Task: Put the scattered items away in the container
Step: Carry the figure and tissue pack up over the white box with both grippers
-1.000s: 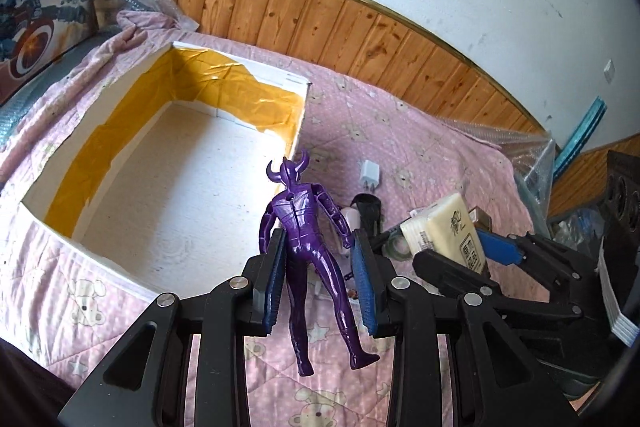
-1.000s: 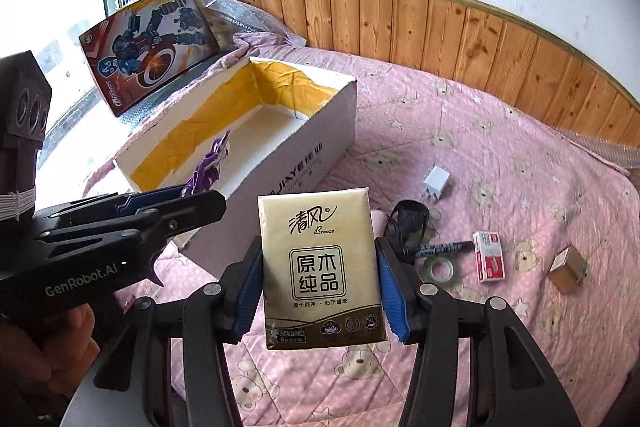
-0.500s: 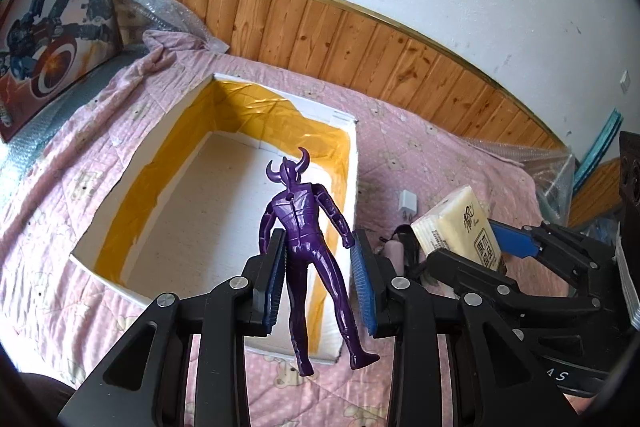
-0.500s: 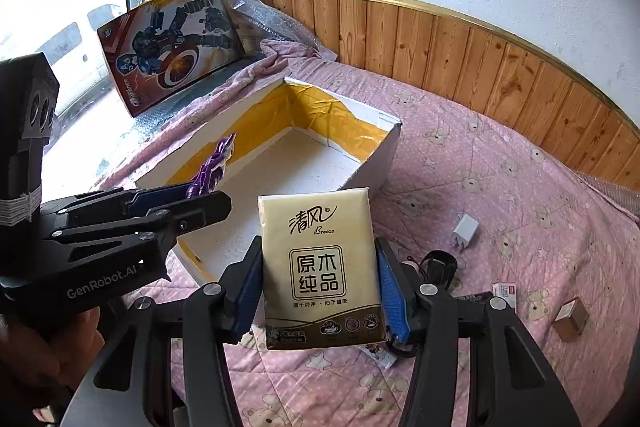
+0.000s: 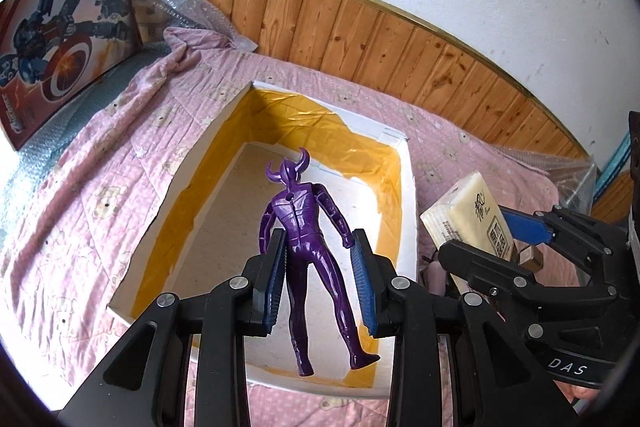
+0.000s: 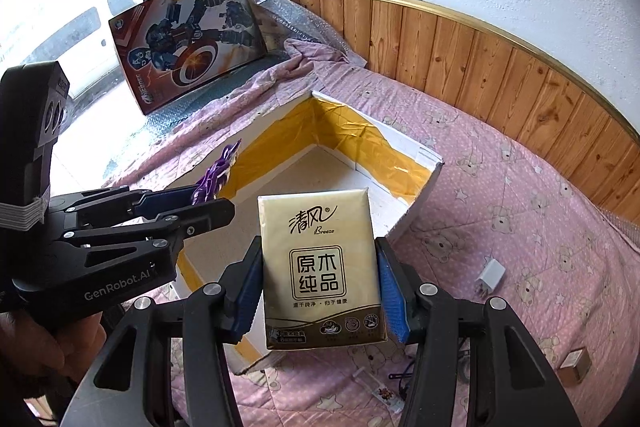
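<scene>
Left tool (image 5: 320, 279) clamps purple figure (image 5: 304, 235) over box (image 5: 408, 211); right tool (image 6: 320, 291) clamps tissue pack (image 6: 320, 267). Risk: tools collide; figure snags wall.

The tissue pack (image 6: 322, 267) between my right gripper's (image 6: 320, 291) pads reads "清风 Breeze" and "原木纯品". To its left, my left gripper (image 6: 120, 247) carries "GenRobot.AI". From my left gripper's camera, the right one shows "DAS".

Purple figure (image 5: 304, 251); gold tissue pack (image 6: 320, 267); white box (image 5: 408, 195), yellow lining; pink bear-print quilt (image 6: 520, 227).
</scene>
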{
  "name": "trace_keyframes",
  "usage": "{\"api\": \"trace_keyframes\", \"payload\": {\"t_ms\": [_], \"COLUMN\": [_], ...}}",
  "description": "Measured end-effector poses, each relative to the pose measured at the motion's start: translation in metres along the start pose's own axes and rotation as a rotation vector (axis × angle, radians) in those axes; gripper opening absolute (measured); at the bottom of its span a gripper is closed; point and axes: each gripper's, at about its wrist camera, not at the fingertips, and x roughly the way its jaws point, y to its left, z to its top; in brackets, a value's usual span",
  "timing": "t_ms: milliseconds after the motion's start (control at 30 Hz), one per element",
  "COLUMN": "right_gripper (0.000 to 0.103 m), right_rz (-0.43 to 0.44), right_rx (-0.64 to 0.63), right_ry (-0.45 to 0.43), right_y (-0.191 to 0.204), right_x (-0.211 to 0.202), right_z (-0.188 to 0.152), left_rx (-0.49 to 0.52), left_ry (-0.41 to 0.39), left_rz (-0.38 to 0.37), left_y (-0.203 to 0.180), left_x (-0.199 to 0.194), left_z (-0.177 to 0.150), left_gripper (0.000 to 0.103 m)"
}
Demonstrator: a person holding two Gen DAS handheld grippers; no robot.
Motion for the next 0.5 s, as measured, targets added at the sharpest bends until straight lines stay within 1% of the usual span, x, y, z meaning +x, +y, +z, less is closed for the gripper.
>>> {"api": "trace_keyframes", "payload": {"t_ms": [300,500], "right_gripper": [0.054,0.054], "right_rz": [0.007,0.014], "right_rx": [-0.040,-0.052], "right_ry": [0.033,0.058], "right_y": [0.004,0.002], "right_x": [0.027,0.046], "right_z": [0.017,0.026], "left_rx": [0.019,0.015], "left_ry": [0.029,0.069], "left_rz": [0.030,0.032], "left_y": [0.006,0.010], "left_x": [0.019,0.034], "left_z": [0.016,0.026], "left_gripper": [0.033,0.033]}}
